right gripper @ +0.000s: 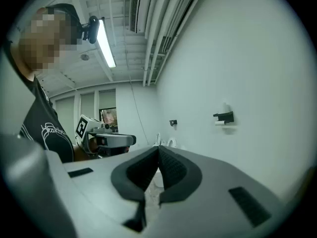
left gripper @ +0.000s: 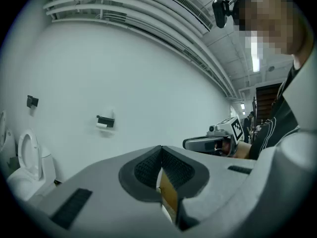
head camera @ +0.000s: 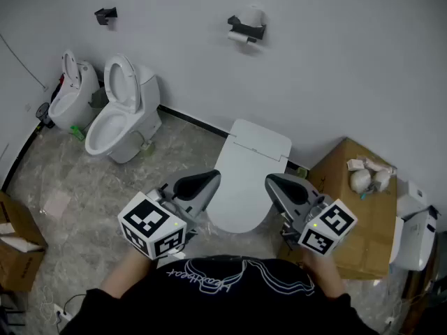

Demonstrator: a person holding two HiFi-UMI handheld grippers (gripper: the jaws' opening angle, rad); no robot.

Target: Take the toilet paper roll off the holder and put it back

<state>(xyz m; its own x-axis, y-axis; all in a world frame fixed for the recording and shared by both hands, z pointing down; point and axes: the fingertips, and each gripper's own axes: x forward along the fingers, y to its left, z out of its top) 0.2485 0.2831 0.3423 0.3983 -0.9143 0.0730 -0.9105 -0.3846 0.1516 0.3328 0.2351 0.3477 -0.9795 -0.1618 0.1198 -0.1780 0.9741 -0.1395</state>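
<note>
The white toilet paper roll (head camera: pixel 250 21) sits on a black holder (head camera: pixel 246 28) high on the white wall, straight ahead of me. It also shows small in the left gripper view (left gripper: pixel 102 126) and in the right gripper view (right gripper: pixel 220 123). My left gripper (head camera: pixel 211 179) and right gripper (head camera: pixel 271 181) hover side by side over a closed toilet, well short of the wall. The left gripper's jaws (left gripper: pixel 161 150) meet at their tips with nothing held. The right gripper's jaws (right gripper: pixel 158 150) are shut and empty too.
A closed white toilet (head camera: pixel 246 176) stands directly below the grippers. Two open toilets (head camera: pixel 120 114) (head camera: pixel 70 93) stand at the left wall. A second, empty black holder (head camera: pixel 106 14) is on the wall at left. Cardboard boxes stand at the right (head camera: pixel 356 218) and left (head camera: pixel 17 246).
</note>
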